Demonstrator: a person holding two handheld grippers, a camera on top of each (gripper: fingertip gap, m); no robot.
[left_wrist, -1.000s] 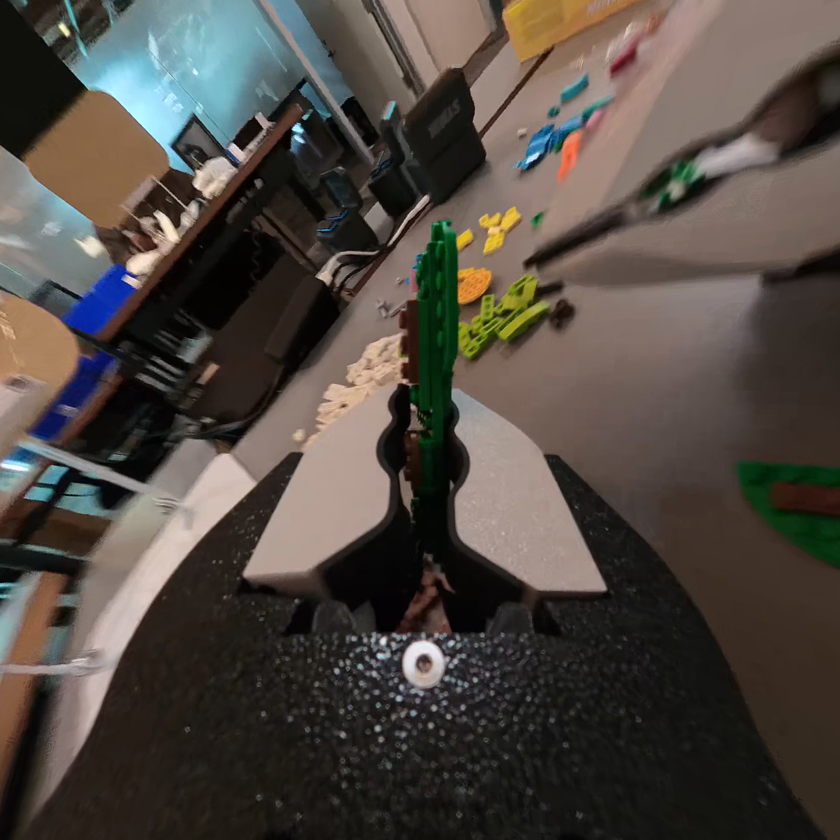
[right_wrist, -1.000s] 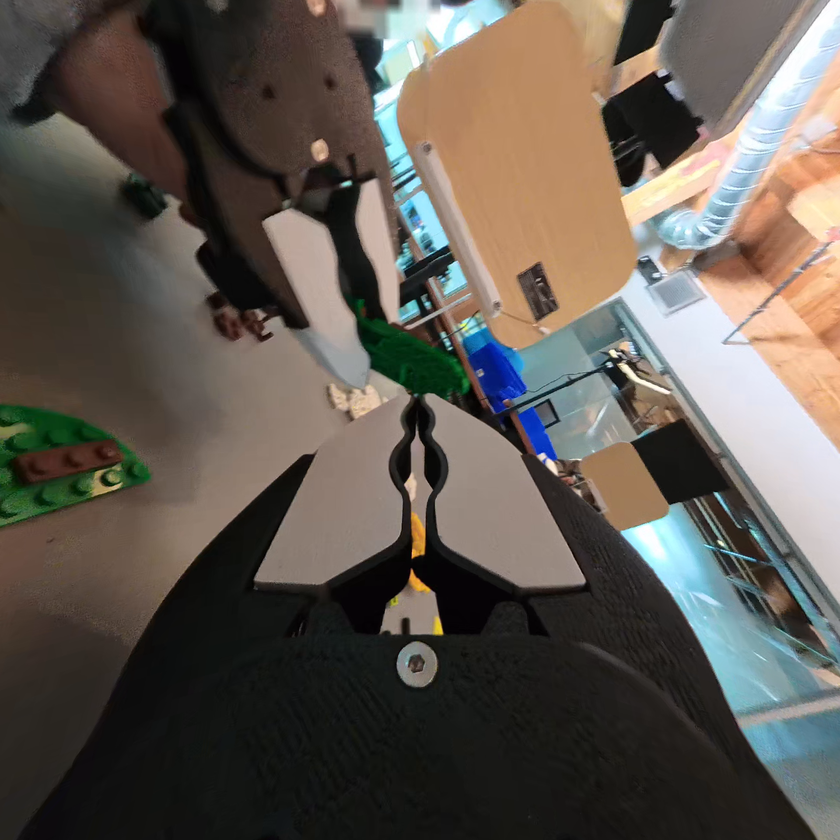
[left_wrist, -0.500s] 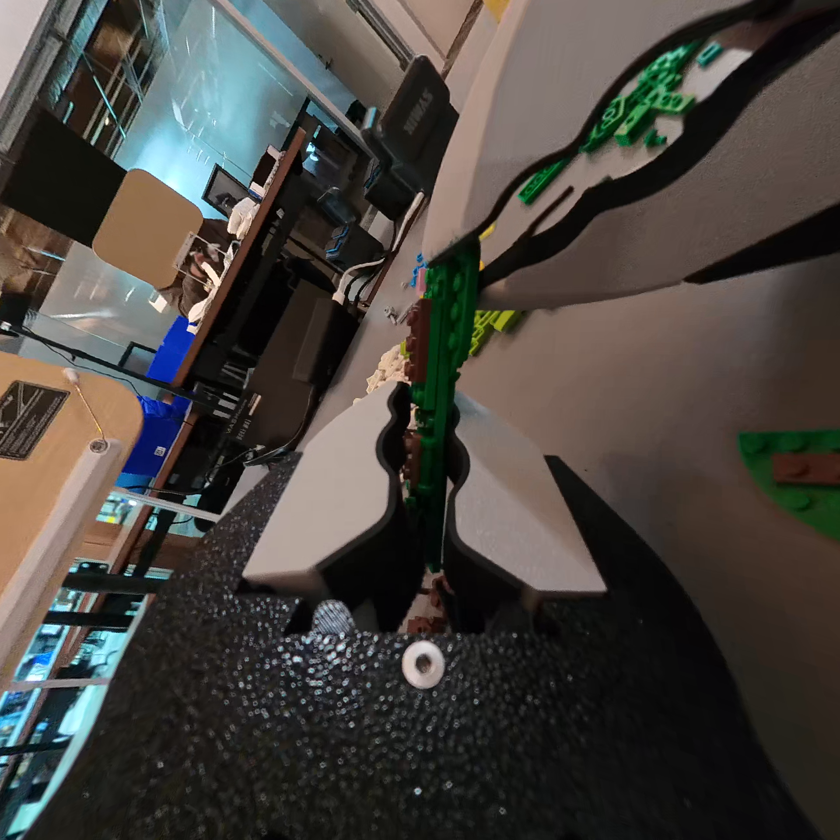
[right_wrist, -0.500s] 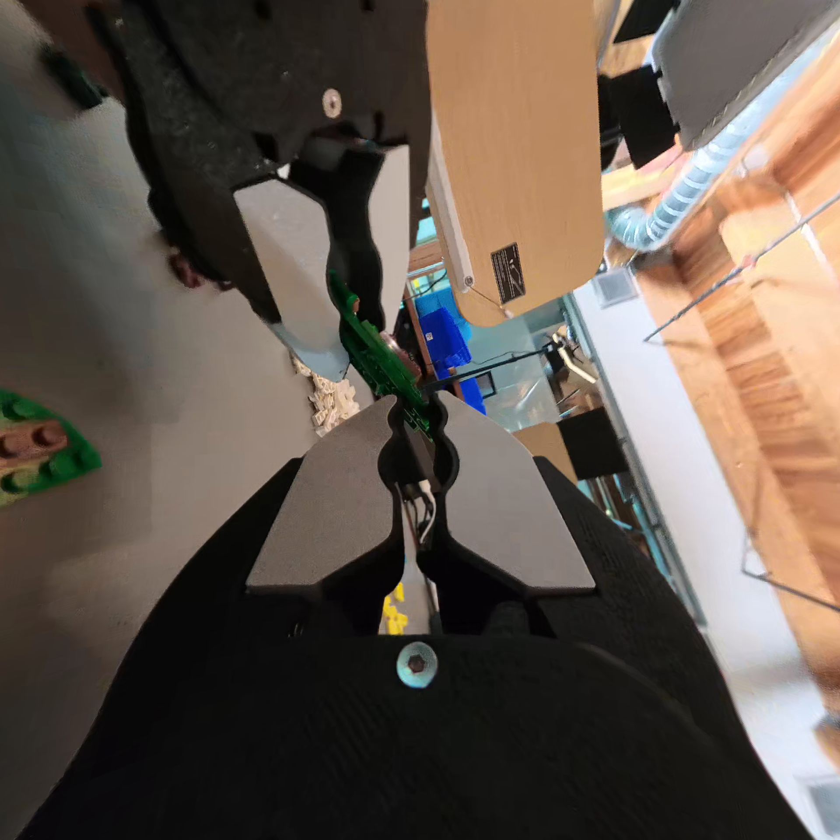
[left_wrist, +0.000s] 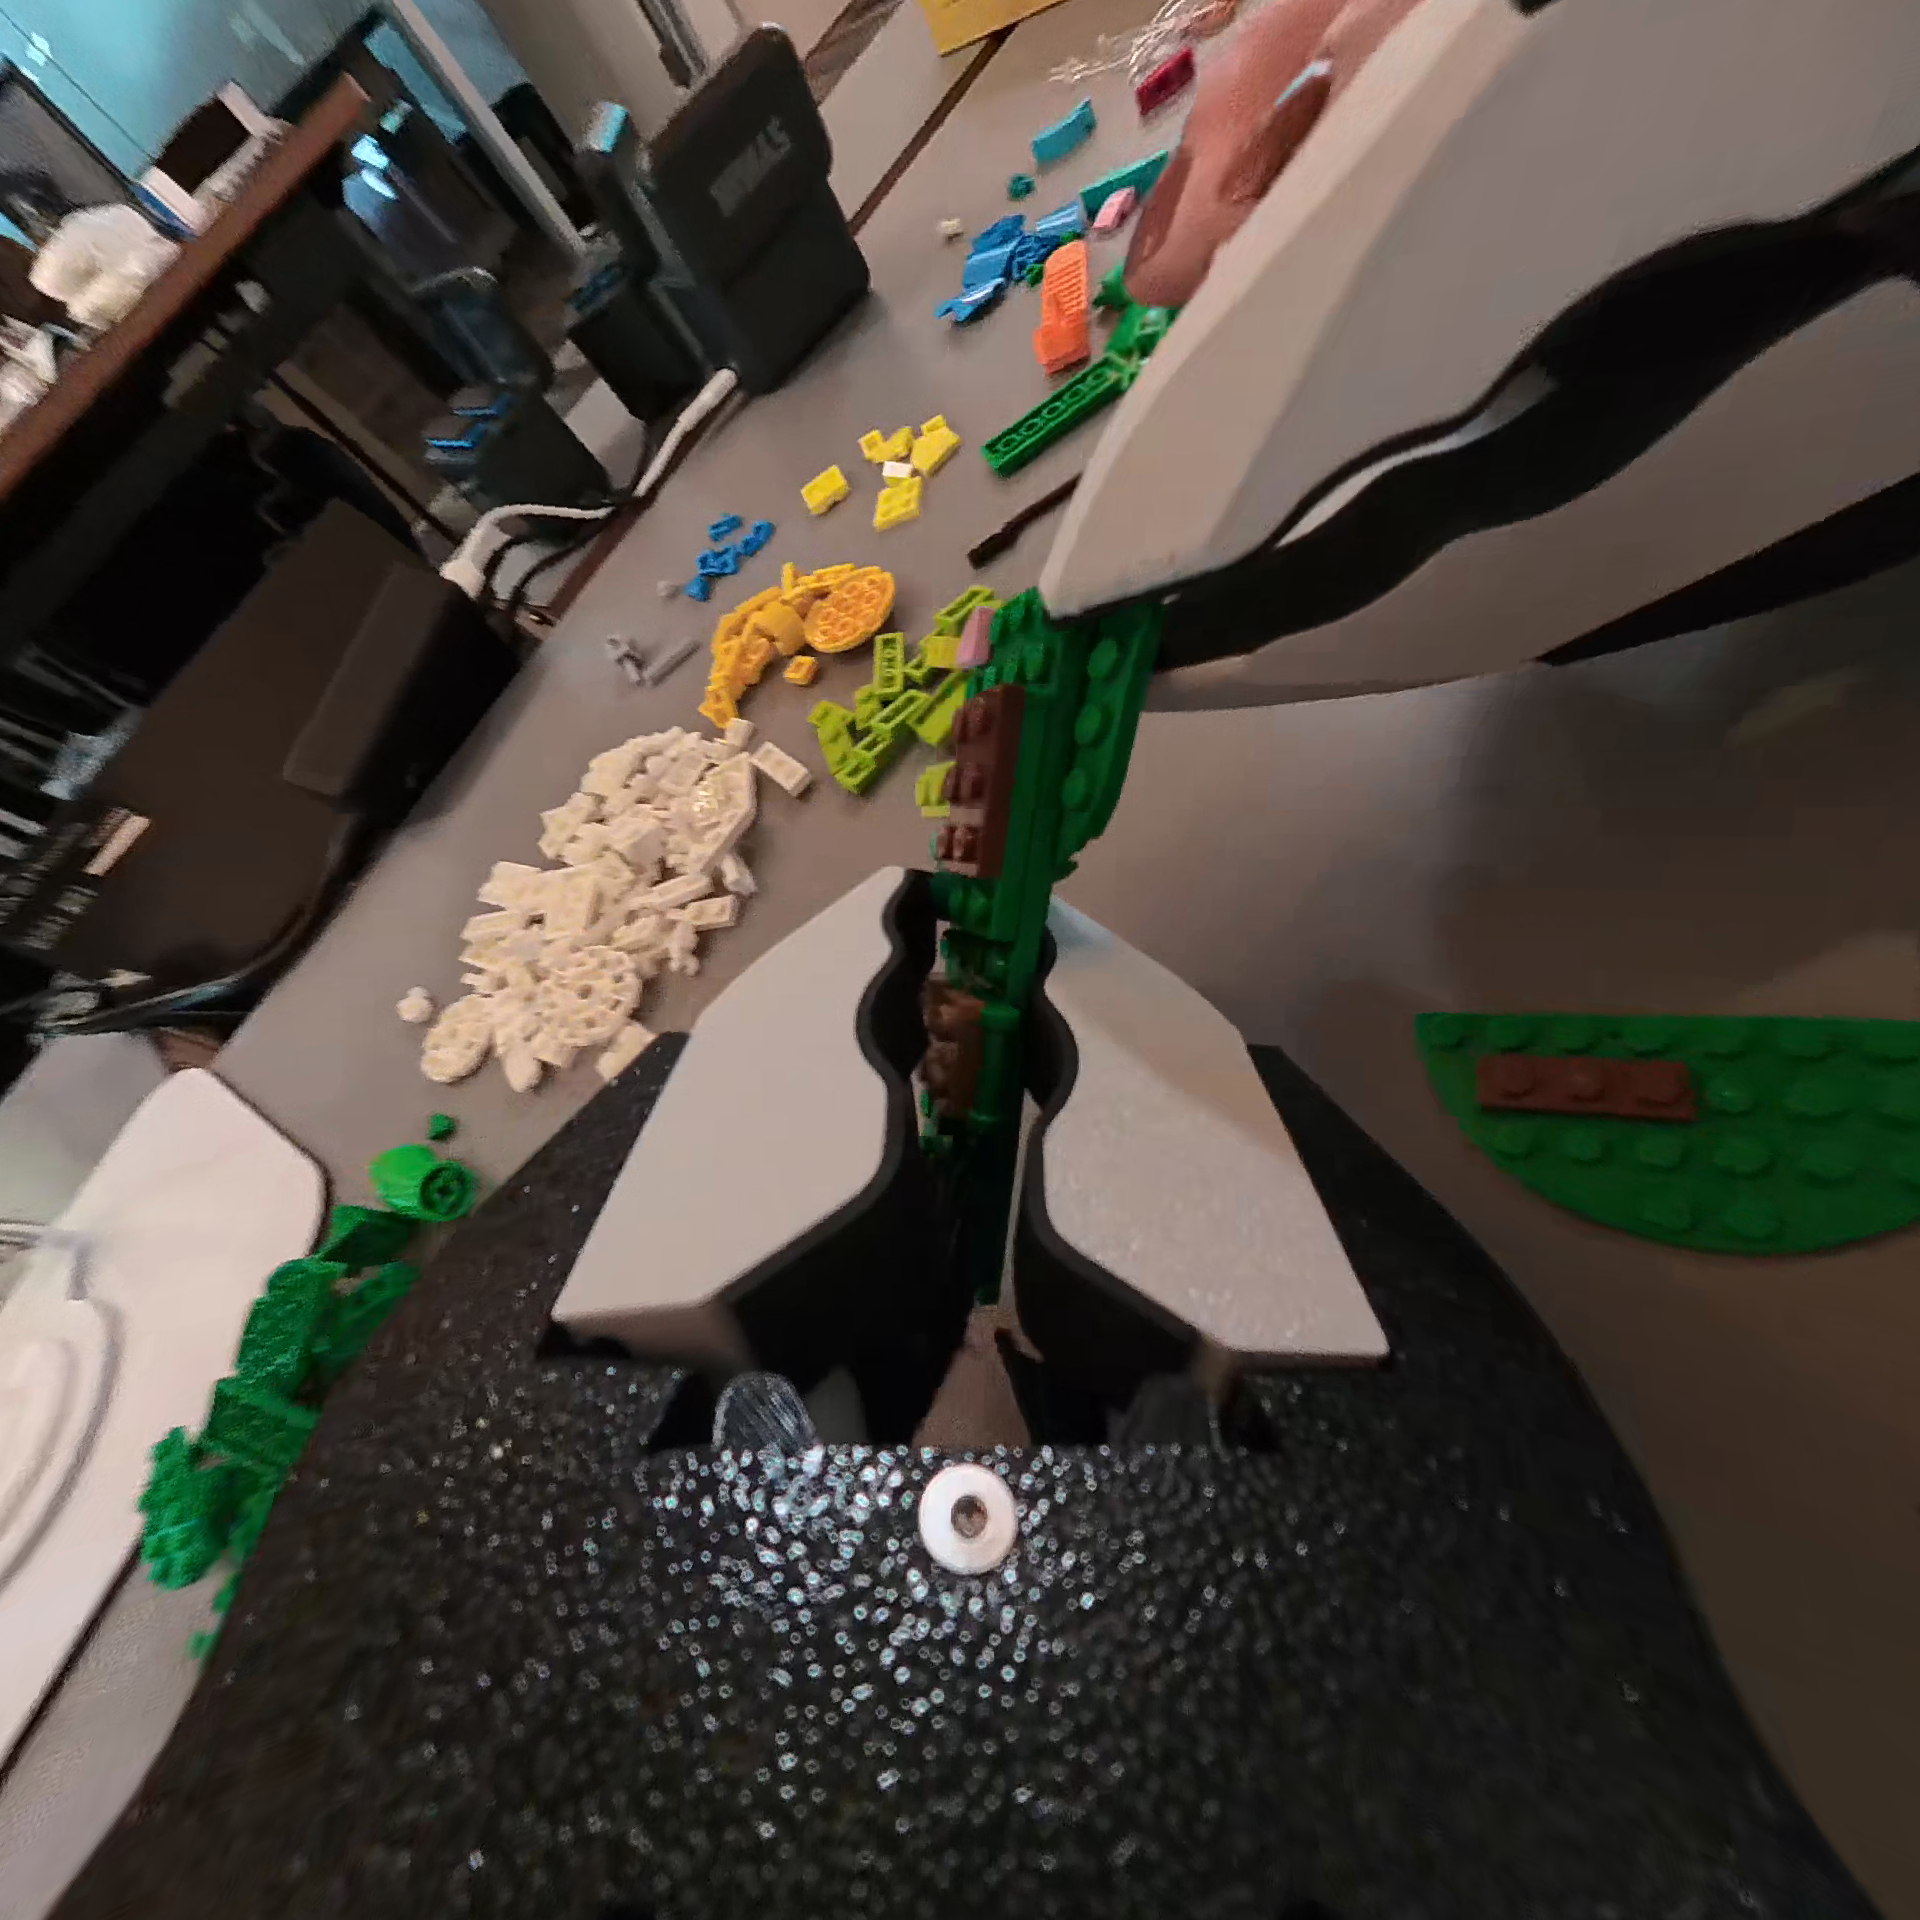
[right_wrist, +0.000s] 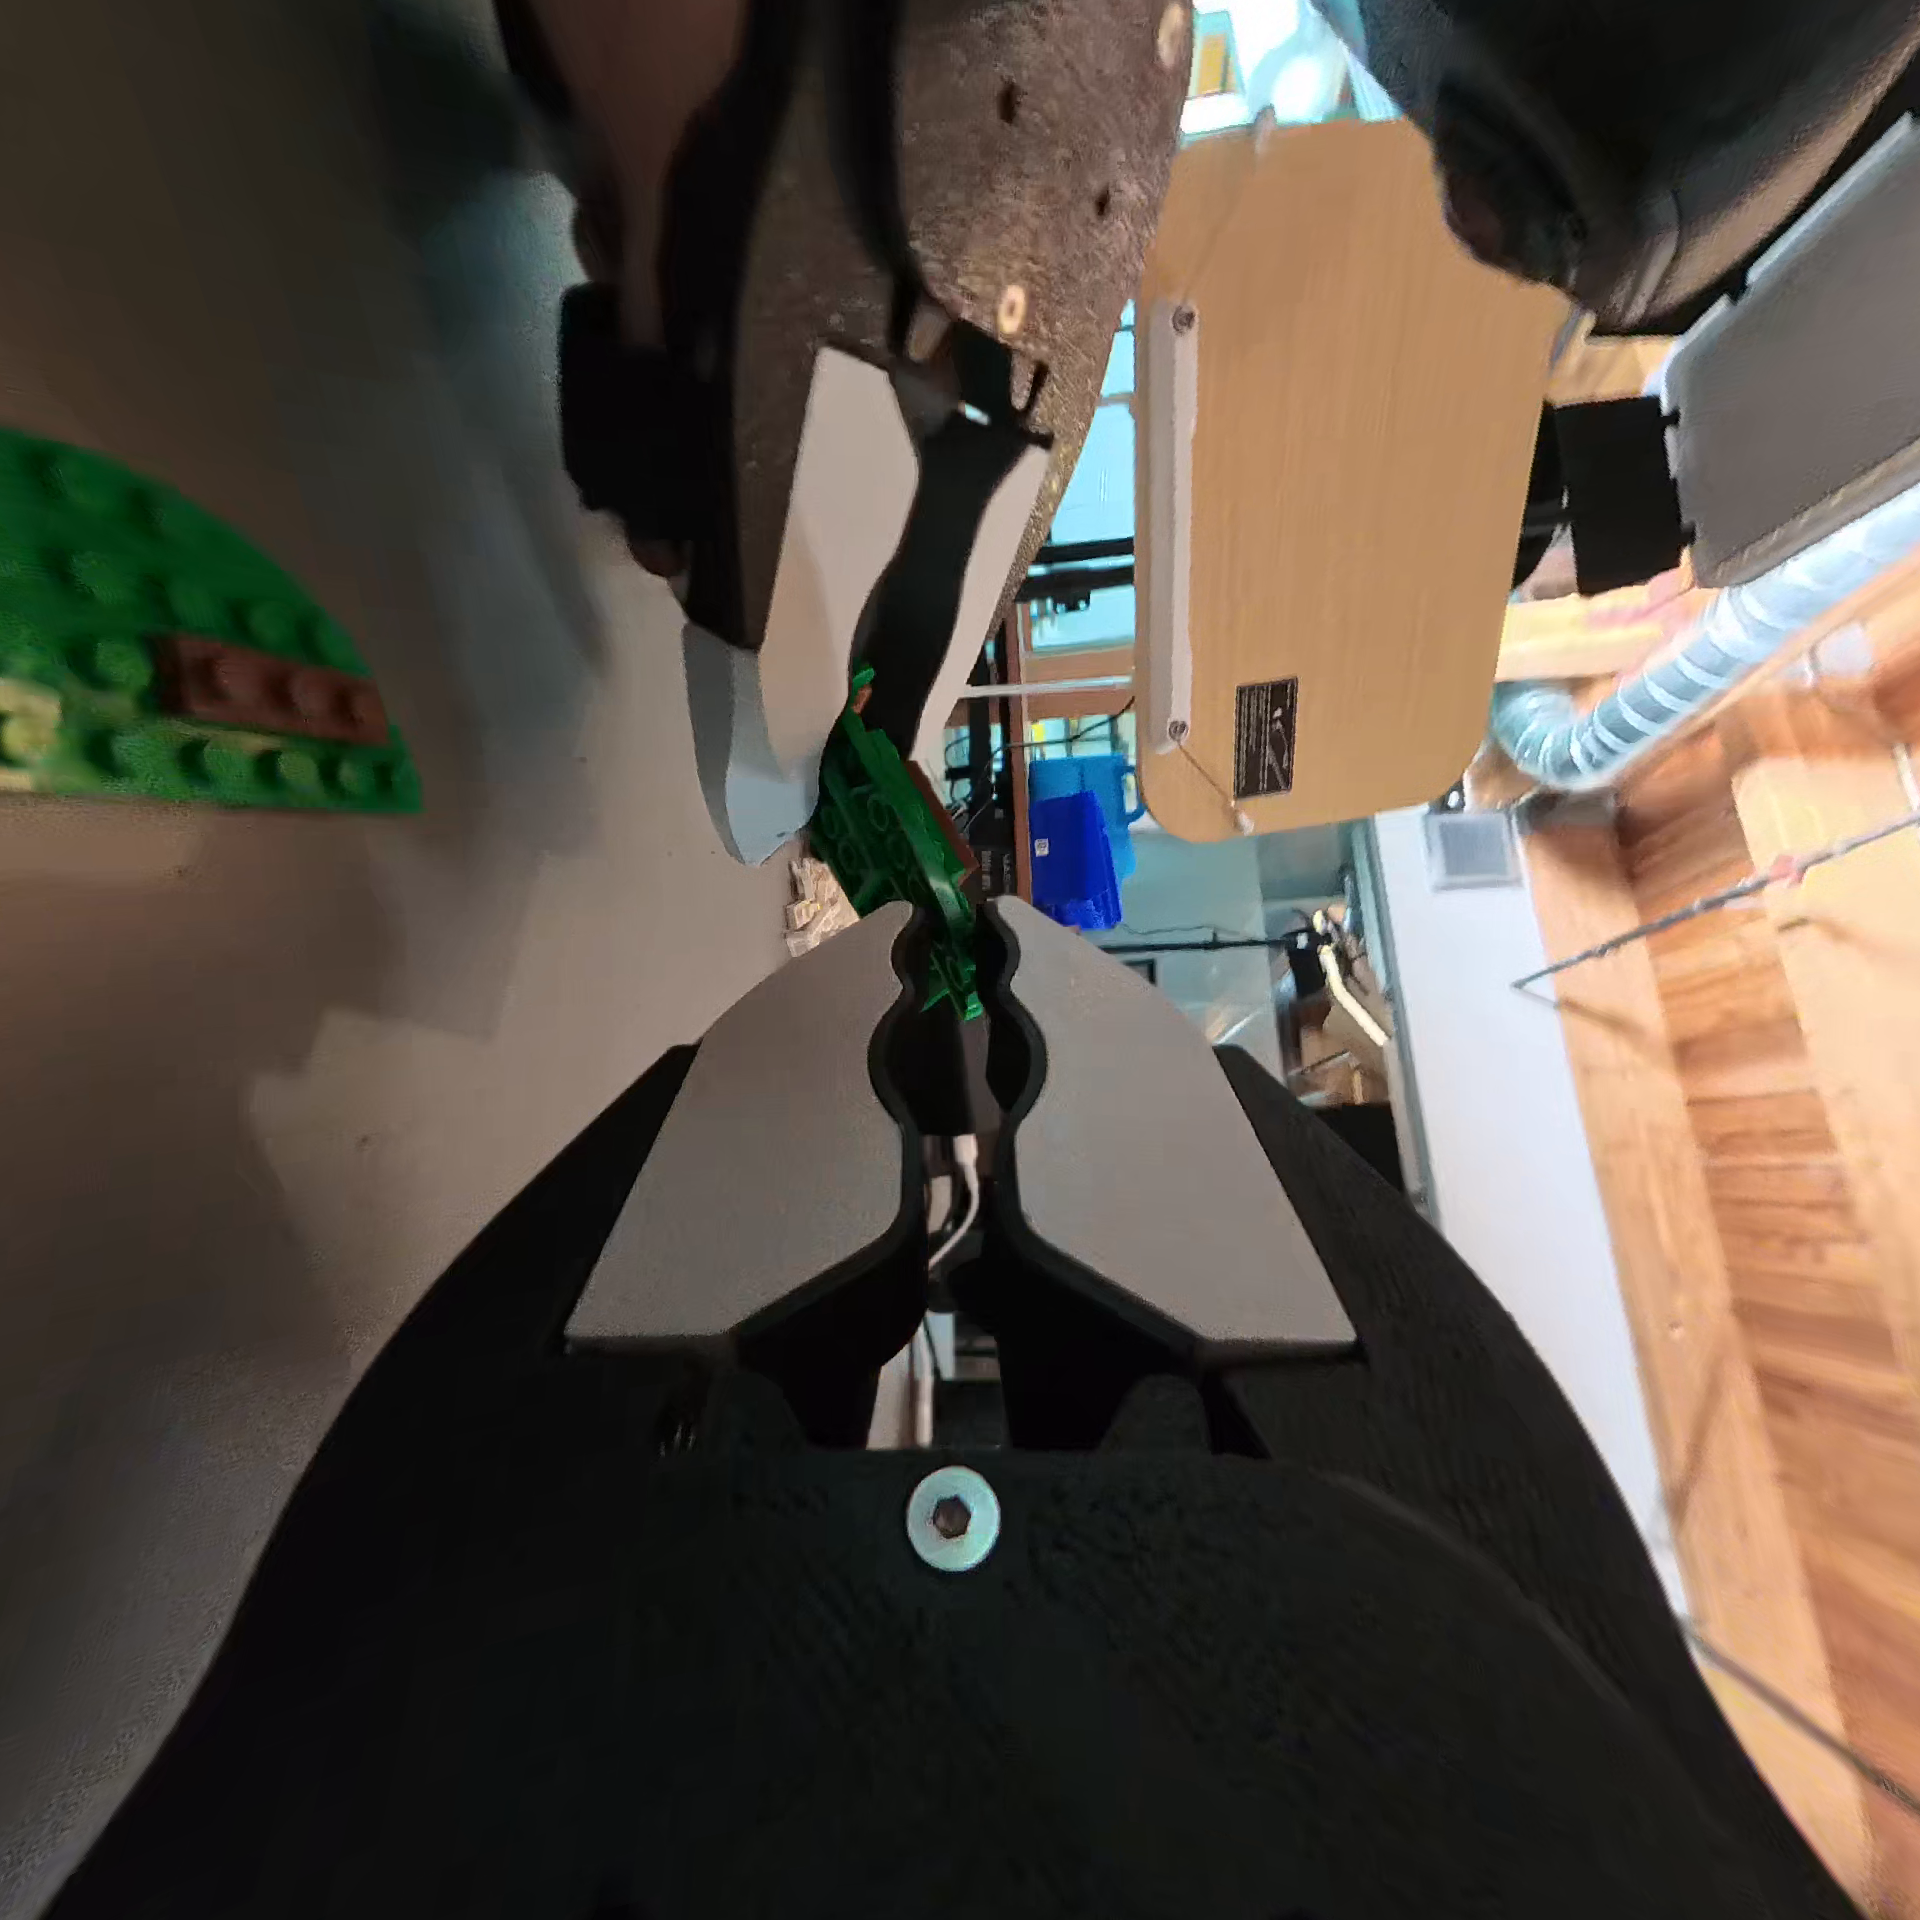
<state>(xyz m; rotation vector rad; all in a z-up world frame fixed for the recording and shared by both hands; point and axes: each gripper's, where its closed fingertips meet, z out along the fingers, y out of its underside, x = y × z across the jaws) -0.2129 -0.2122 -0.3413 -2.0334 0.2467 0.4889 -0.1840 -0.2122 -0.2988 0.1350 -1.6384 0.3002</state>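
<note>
My left gripper (left_wrist: 971, 904) is shut on a green brick plate (left_wrist: 1049, 790) that stands on edge between its pads, with brown bricks (left_wrist: 982, 769) stuck on its left face. My right gripper (right_wrist: 951, 914) is shut on the far end of the same green plate (right_wrist: 894, 821). In the left wrist view the right gripper (left_wrist: 1112, 613) comes in from the upper right onto the plate's top. In the right wrist view the left gripper's finger (right_wrist: 790, 623) shows above the plate. A green half-round plate (left_wrist: 1714, 1174) with a brown bar (left_wrist: 1584, 1088) lies on the grey table (left_wrist: 1455, 831).
Sorted piles of loose bricks lie on the table: white (left_wrist: 603, 935), lime (left_wrist: 894, 707), orange-yellow (left_wrist: 790, 634), yellow (left_wrist: 904, 473), blue (left_wrist: 997, 260) and dark green (left_wrist: 281, 1351). Black cases (left_wrist: 758, 208) stand beyond the table's left edge. A wooden panel (right_wrist: 1330, 468) hangs behind. The grippers' ends are close to 5 centimetres from one another.
My right gripper, shut and clear of the plate a second ago, opened, moved onto the plate's far end and closed on it. My left gripper kept its hold and tilted.
</note>
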